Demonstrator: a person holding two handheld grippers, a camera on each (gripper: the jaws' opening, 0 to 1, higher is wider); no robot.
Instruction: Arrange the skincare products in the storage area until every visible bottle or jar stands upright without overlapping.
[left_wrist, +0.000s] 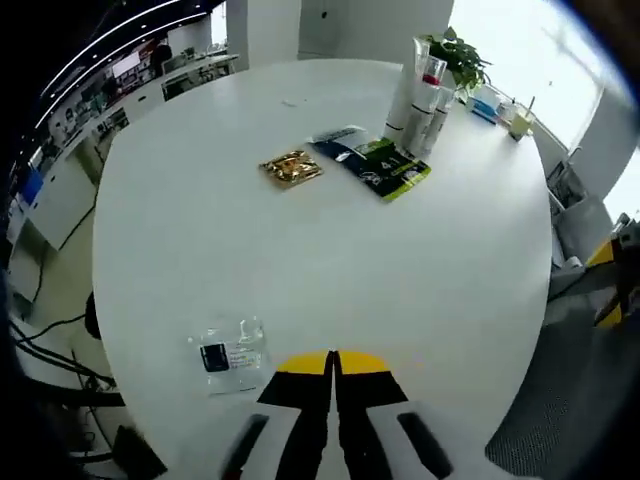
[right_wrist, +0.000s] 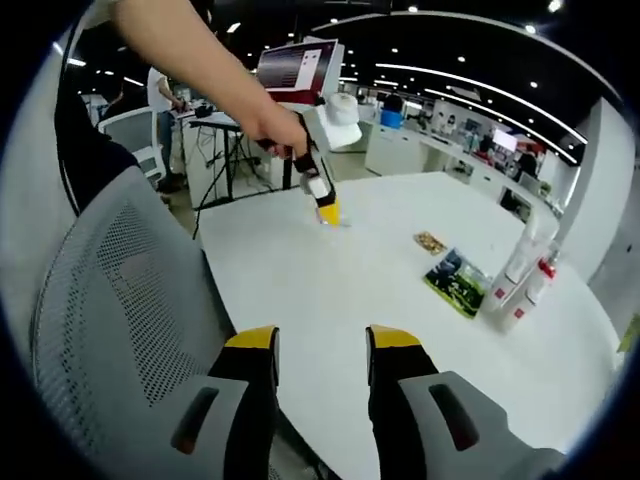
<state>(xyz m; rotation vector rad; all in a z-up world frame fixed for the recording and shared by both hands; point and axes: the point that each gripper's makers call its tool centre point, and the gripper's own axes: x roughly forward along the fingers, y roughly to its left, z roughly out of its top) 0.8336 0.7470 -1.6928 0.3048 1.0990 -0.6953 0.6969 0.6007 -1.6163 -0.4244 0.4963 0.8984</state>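
Left gripper (left_wrist: 331, 365) jaws closed beside a clear packet (left_wrist: 232, 353) we're after; right gripper (right_wrist: 321, 345) open; bottles (left_wrist: 420, 100) already stand upright.

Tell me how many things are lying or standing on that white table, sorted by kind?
Upright white bottles or tubes: 3, clustered at the far side, as best the pictures show
Dark green-and-black packet: 1
Gold packet: 1
Small clear packet near the left gripper: 1
Total: 6
The small items at the far edge by the plant are too unclear to count.
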